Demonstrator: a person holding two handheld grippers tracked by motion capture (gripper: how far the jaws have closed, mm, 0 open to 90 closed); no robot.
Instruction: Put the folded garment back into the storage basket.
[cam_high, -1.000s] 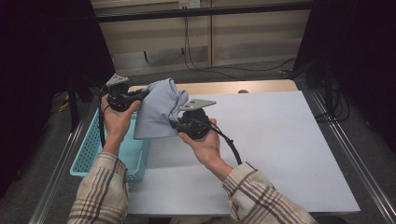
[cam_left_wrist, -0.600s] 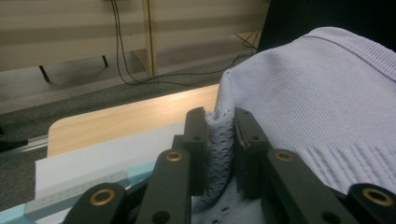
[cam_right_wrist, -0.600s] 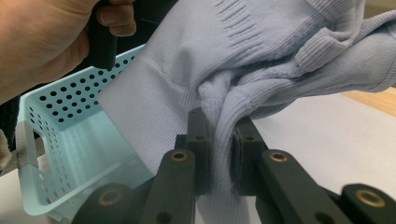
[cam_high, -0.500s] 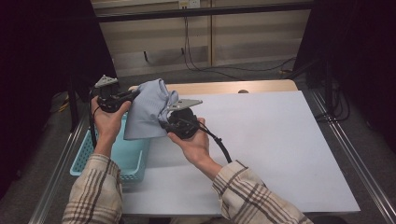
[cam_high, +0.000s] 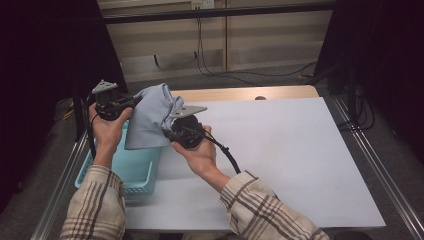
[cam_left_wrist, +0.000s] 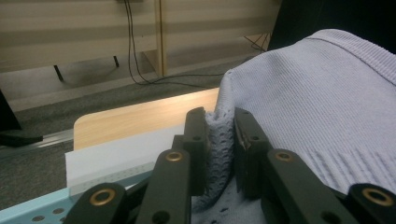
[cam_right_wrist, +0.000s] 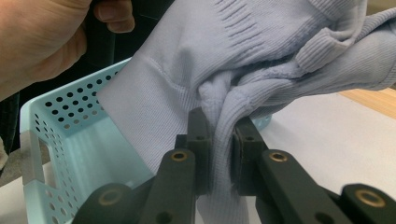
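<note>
A pale lavender knitted garment (cam_high: 150, 117) hangs in the air between my two grippers, over the far end of a light blue perforated basket (cam_high: 131, 167). My left gripper (cam_high: 134, 101) is shut on one edge of the garment (cam_left_wrist: 308, 107), with a fold of knit pinched between its jaws (cam_left_wrist: 219, 140). On the other side, my right gripper (cam_high: 169, 131) is shut on a bunched fold of the garment (cam_right_wrist: 243, 56). The basket (cam_right_wrist: 70, 140) lies just below and behind the hanging cloth.
The basket sits at the left edge of a white table sheet (cam_high: 280, 150), with a bare wooden strip (cam_high: 250, 93) at the far side. Metal rails (cam_high: 380, 170) run along both table sides. Cables (cam_high: 220, 70) trail on the floor beyond.
Both hands have carried the garment leftward, from over the table's left part to above the basket. Both grips stay the same.
</note>
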